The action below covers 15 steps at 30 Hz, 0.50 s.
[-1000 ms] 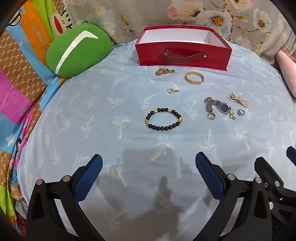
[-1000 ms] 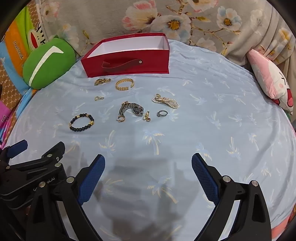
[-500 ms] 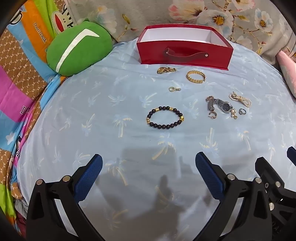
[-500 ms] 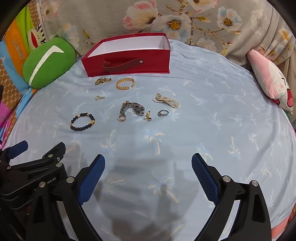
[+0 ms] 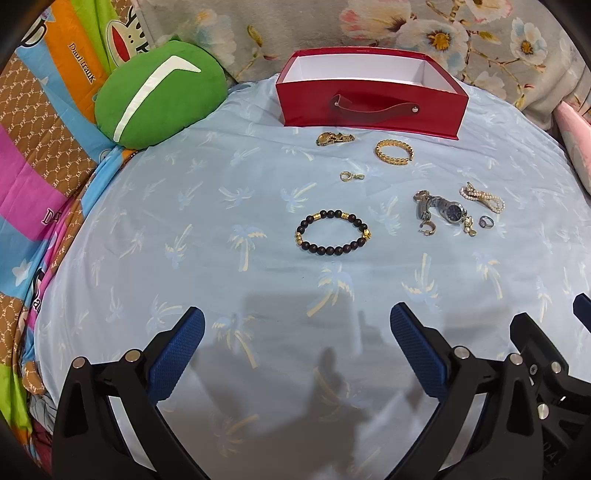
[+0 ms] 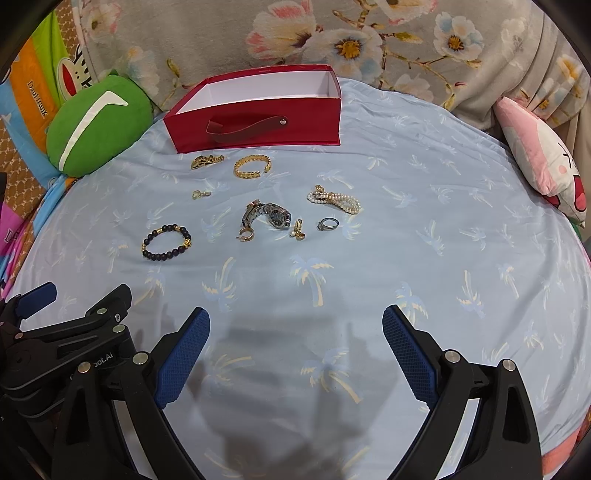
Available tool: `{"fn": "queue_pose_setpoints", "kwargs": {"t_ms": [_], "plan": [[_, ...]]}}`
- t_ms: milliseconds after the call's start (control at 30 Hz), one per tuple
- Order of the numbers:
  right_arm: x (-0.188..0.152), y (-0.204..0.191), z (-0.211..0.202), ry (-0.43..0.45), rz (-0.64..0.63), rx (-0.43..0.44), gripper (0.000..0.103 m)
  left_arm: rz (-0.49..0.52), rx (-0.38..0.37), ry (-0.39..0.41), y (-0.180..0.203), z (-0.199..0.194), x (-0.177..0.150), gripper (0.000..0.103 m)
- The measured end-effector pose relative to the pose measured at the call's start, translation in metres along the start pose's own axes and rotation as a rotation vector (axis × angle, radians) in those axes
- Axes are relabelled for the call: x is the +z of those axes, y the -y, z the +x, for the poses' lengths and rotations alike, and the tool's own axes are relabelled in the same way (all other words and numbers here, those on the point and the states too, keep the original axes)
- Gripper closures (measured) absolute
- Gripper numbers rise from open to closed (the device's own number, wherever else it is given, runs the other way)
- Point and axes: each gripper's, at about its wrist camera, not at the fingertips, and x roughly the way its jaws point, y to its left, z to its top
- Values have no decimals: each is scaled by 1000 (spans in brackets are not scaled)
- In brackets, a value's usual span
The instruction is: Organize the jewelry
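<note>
While spread, both grippers hover.

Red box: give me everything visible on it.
The red box is an open-topped rectangular box, glossy red outside and white inside, probably card. A dark red strap handle is fixed to its front wall by a metal stud at each end. It stands upright at the far side of the blue sheet, below the floral fabric. What shows of the inside looks empty. Nothing touches it; a gold watch and gold bangle lie just in front.
</note>
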Motion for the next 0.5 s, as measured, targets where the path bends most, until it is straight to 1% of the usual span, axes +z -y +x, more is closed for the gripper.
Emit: {"fn": "queue_pose_setpoints", "kwargs": {"t_ms": [500], "plan": [[-1, 0, 1, -2, 2, 2, 10, 2, 2, -3, 5, 0, 3, 5]]}}
